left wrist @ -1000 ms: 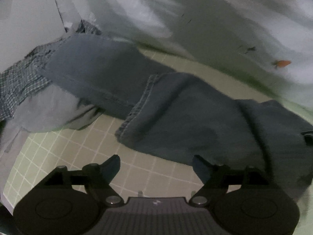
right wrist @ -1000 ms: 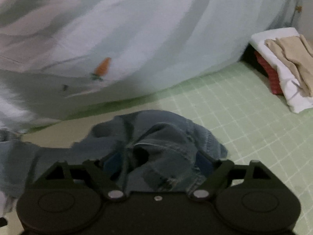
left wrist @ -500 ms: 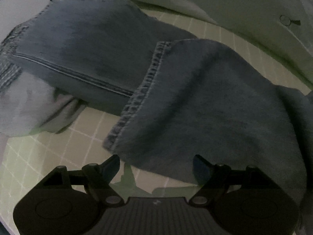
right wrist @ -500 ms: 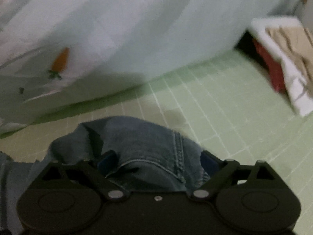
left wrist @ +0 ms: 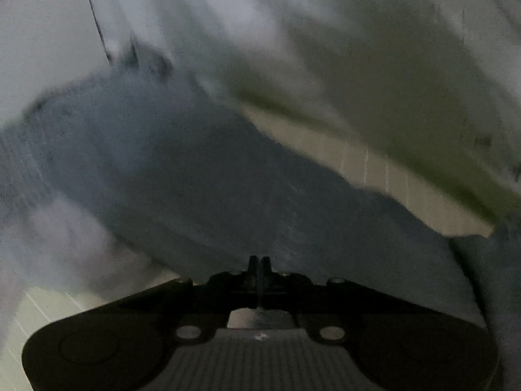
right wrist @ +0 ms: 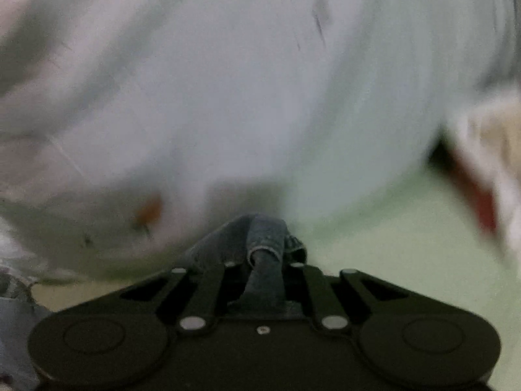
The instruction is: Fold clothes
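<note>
Both grippers, spread wide around the jeans a second ago, have clamped down. A bunched fold of the jeans (right wrist: 265, 247) stands pinched between the fingers of the right gripper (right wrist: 265, 262), its stitched edge poking out past the tips. In the left-wrist view, the left gripper (left wrist: 259, 262) shows its 2 fingers pressed together at the near edge of the denim (left wrist: 202, 179), which spreads ahead of the tips; whether cloth sits between them is hard to tell through the blur. Thick, limp and fairly heavy, the denim will likely sag between 2 holds, so hems and seamed edges look the surest grip. Beneath lies a pale green grid-lined mat (right wrist: 390, 244); a white carrot-print sheet (right wrist: 228, 97) rises beyond the tips, a blurred stack of folded clothes (right wrist: 495, 163) to their right.
</note>
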